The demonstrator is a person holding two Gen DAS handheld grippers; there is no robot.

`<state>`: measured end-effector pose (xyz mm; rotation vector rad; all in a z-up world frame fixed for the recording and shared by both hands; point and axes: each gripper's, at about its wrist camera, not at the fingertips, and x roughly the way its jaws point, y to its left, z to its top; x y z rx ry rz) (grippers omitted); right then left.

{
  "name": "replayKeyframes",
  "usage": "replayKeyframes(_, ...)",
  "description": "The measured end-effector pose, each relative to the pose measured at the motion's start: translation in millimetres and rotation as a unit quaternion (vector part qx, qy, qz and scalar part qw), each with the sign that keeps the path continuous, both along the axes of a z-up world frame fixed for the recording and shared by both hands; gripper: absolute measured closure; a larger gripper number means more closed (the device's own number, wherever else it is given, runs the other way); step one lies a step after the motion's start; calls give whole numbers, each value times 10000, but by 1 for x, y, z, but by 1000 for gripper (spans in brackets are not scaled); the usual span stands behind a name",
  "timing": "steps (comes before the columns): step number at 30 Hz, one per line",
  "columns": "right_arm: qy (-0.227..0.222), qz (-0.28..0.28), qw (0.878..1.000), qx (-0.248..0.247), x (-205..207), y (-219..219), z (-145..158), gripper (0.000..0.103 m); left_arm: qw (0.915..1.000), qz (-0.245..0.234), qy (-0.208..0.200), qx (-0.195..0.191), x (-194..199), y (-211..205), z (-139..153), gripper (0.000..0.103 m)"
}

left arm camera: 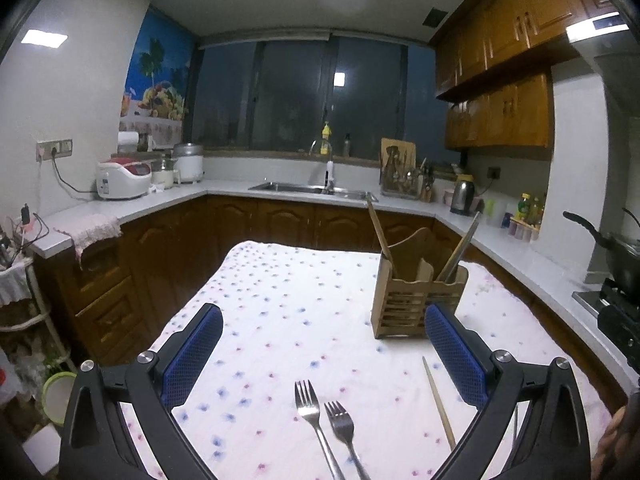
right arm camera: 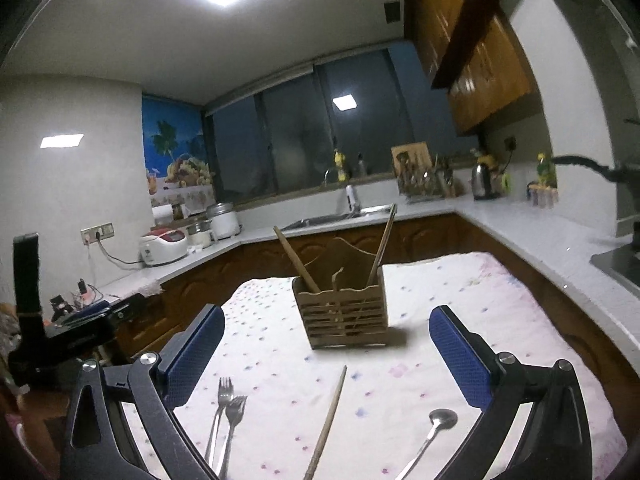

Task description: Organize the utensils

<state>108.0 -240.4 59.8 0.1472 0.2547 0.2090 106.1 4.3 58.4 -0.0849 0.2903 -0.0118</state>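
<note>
Kitchen table w/ dotted cloth [left arm camera: 280,312], seen from both wrist cams.

Left gripper [left arm camera: 323,328]: jaws wide apart, nothing between the blue pads; hovers over the cloth's near edge. Right gripper [right arm camera: 326,330]: jaws likewise wide apart, empty.

Left view only: pan [left arm camera: 612,248] on the stove at 3 o'clock, pink towel [left arm camera: 90,230] draped over the counter edge at 9 o'clock. The spoon is hidden in this view.

Right view only: spoon [right arm camera: 434,432] lying on the cloth at 5 o'clock, bowl pointing away from the cam; the left gripper's black body at 9 o'clock, off the table edge.

Both views: wooden caddy [left arm camera: 416,300] upright on the cloth, at 1 o'clock in left view, at 12 o'clock in right view, well apart from both grippers. Sink [left arm camera: 312,189], rice cooker [left arm camera: 122,179], kettle [left arm camera: 463,196] on the counter behind.

Count:
- forks [left arm camera: 320,424]: 2, side by side on the cloth at 6 o'clock (left view), 7 o'clock (right view), tines away from the cam, handles touching or crossing lower down; cannot tell which.
- loose chopstick [left arm camera: 439,402]: 1, flat on the cloth, between forks and spoon.
- chopsticks in caddy [left arm camera: 382,236]: 2, one leaning to 11 o'clock, one to 1 o'clock, in separate compartments.
- spoon: 1.
- caddy: 1.
</note>
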Motion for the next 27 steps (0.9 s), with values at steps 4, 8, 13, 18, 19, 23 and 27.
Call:
replayKeyframes(4, -135, -117, 9995, -243, -15, 9, -15, 0, 9999, -27, -61, 109, -19, -2, -20, 1)
replayKeyframes(8, -36, -239, 9992, -331, -24, 11, -35, 0, 9998, 110, -126, 70, -35, 1, -42, 1)
replayKeyframes(13, 208, -347, 9988, -291, -27, 9, -53, 0, 9999, 52, 30, 102, -40, -1, -57, 1)
replayKeyframes(18, 288, -512, 9980, -250, -33, 7, -56, 0, 9996, 29, 104, 250, -41, -4, -60, 1)
replayKeyframes(19, 288, -547, 9978, -252, -35, 8, -57, 0, 9996, 25, 106, 275, -43, -5, -62, 1)
replayKeyframes(23, 321, -574, 9975, -260, -39, 10, -64, 0, 9991, -74, 223, 343, -45, -10, -69, 1)
replayKeyframes(27, 335, -586, 9974, -245, -43, 11, -72, 0, 9987, -89, 165, 469, -49, -15, -67, 1)
